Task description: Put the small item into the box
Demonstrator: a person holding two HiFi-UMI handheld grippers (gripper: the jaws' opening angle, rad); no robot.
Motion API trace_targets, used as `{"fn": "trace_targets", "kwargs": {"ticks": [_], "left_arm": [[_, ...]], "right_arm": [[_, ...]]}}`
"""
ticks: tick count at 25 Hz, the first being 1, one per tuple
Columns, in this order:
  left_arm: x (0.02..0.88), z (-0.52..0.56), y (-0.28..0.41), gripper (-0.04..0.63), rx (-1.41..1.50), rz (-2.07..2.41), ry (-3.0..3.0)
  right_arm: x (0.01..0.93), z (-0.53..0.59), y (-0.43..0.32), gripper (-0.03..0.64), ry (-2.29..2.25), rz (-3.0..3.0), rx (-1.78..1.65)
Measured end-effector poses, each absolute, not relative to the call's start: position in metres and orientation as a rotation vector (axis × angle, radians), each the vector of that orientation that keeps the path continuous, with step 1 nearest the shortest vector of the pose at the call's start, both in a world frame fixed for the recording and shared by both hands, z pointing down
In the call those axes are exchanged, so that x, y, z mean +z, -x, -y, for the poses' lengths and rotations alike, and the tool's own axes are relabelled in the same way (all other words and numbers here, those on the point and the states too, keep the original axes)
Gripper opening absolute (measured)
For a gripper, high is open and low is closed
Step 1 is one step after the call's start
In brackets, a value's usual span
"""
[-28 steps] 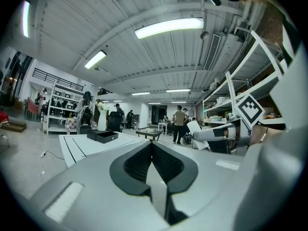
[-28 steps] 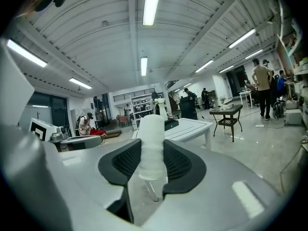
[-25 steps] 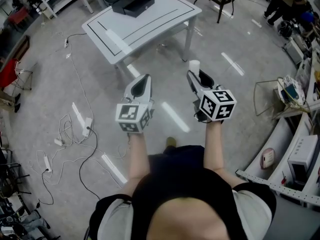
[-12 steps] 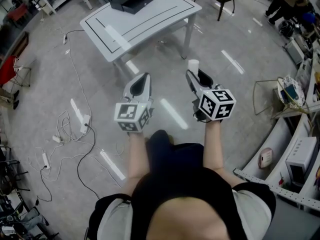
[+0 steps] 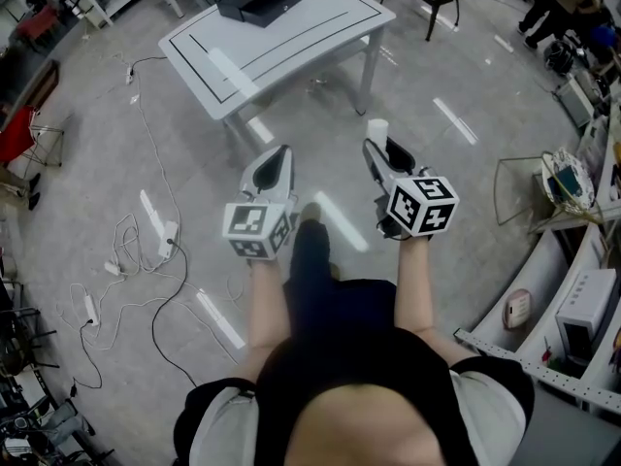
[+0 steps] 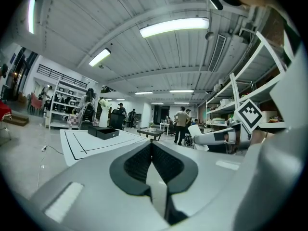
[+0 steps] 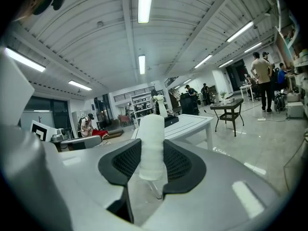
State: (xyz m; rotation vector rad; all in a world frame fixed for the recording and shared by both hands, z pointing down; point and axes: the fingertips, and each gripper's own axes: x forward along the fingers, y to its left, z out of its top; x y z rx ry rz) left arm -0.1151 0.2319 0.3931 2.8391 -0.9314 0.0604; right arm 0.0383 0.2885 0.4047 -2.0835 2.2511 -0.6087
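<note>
Small item: the white cylinder (image 7: pixel 152 138) is standing upright between the pads of the right hand-held gripper (image 5: pixel 386 153), its top poking out above them.
Right hand-held gripper: it is clamping the cylinder across its round sides, the pads pressing on the lower half.
Left hand-held gripper: the left hand-held gripper (image 6: pixel 152 150) is being held with its jaws together and nothing between them.
Box: the black box (image 5: pixel 260 3) is sitting at the far end of the white surface (image 5: pixel 310 42), well apart from both grippers, with bare floor lying between.
Handling: the cylinder is looking light and soft, with a fuzzy, paper-like or foam-like skin, so it is probably squashing before it slips. A gentle squeeze is likely serving it best.
Where to hold: across the middle of the round side, as now, is seeming the safest place. A hold near the top is risking a tilt.
Head view only: it is showing the box's place and the whole way to the surface.
Right gripper view only: it is showing the pads actually touching the cylinder.
</note>
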Motion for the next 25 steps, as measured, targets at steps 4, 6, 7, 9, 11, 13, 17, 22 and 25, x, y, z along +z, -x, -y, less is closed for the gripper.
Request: {"fn": "trace_targets", "kwargs": {"ticks": [4,6,7,9,11,13,17,22,25], "left_arm": [[0.395,-0.224,0.115,0.011,0.071,0.932,-2.839],[0.395,-0.219,0.114,0.011,0.077,0.932,-2.839],[0.395,-0.217,0.113,0.011,0.078,0.933,-2.840],[0.393,-0.210,0.111,0.011,0.076,0.931,-2.844],[0.392,-0.200,0.109,0.011,0.078,0.931,-2.847],[0.391,-0.191,0.107,0.011,0.084,0.932,-2.848],[0.386,-0.173,0.098,0.011,0.089,0.919,-2.861],[0.385,-0.144,0.089,0.011,0.120,0.914,-2.877],[0.384,-0.126,0.085,0.011,0.123,0.920,-2.878]], "right_arm": [[0.406,-0.280,-0.038,0.143,2.080,-2.254,-0.615],[0.407,-0.276,-0.039,0.143,2.076,-2.255,-0.617],[0.407,-0.274,-0.040,0.143,2.075,-2.254,-0.618],[0.407,-0.268,-0.043,0.143,2.079,-2.247,-0.619],[0.408,-0.259,-0.046,0.143,2.086,-2.244,-0.621],[0.408,-0.252,-0.048,0.143,2.094,-2.244,-0.622],[0.405,-0.236,-0.058,0.143,2.108,-2.224,-0.620],[0.405,-0.207,-0.065,0.143,2.109,-2.219,-0.630],[0.405,-0.190,-0.067,0.143,2.103,-2.228,-0.631]]}}
